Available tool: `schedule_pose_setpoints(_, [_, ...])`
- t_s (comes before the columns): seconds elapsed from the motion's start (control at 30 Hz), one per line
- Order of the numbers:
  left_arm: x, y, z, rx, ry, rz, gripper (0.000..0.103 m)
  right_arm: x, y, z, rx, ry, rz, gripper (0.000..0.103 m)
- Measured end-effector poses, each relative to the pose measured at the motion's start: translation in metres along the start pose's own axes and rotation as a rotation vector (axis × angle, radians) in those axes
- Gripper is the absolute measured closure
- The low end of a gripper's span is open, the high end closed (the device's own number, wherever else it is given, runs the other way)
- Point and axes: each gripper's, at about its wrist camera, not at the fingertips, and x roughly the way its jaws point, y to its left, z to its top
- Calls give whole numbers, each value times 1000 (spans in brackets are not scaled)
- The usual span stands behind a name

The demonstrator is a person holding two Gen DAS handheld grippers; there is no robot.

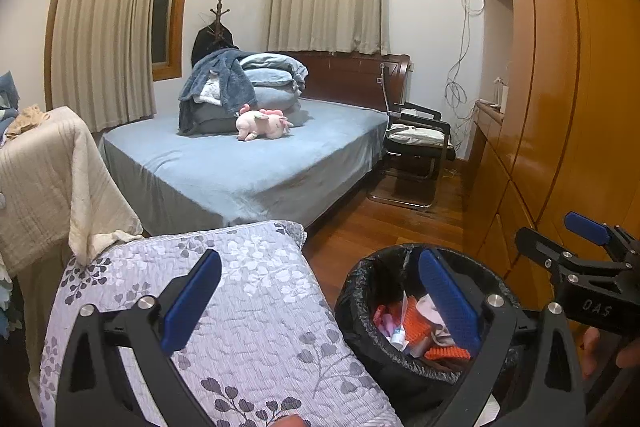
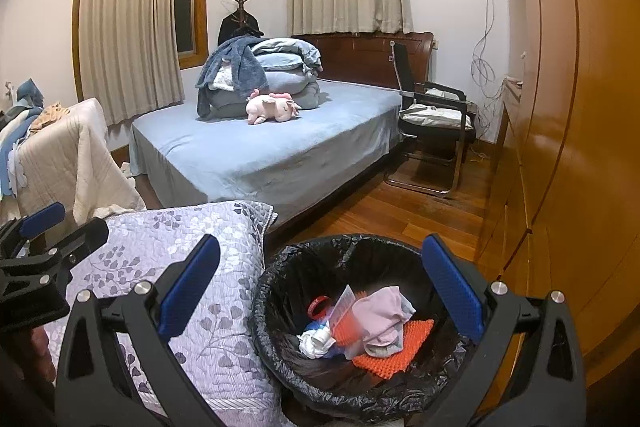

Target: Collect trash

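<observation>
Both tools hang empty with jaws wide, the left tool [image 1: 316, 303] over the floral quilt [image 1: 256, 307], the right tool [image 2: 320, 291] above the black-lined trash bin [image 2: 280, 267]. Likely risk: a blue finger snagging the loose liner and dragging it off the rim. Inside the bin lie an orange textured mat [image 2: 396, 347], pinkish cloth [image 2: 380, 319], crumpled white paper [image 2: 316, 343] and a red ring [image 2: 320, 305]; no loose trash shows outside it.
</observation>
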Motion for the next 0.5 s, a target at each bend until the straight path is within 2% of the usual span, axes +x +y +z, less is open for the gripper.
schedule_pose_setpoints(0.5, [-5, -3, 0, 9, -7, 8, 6, -3, 0, 0, -3, -5, 0, 5])
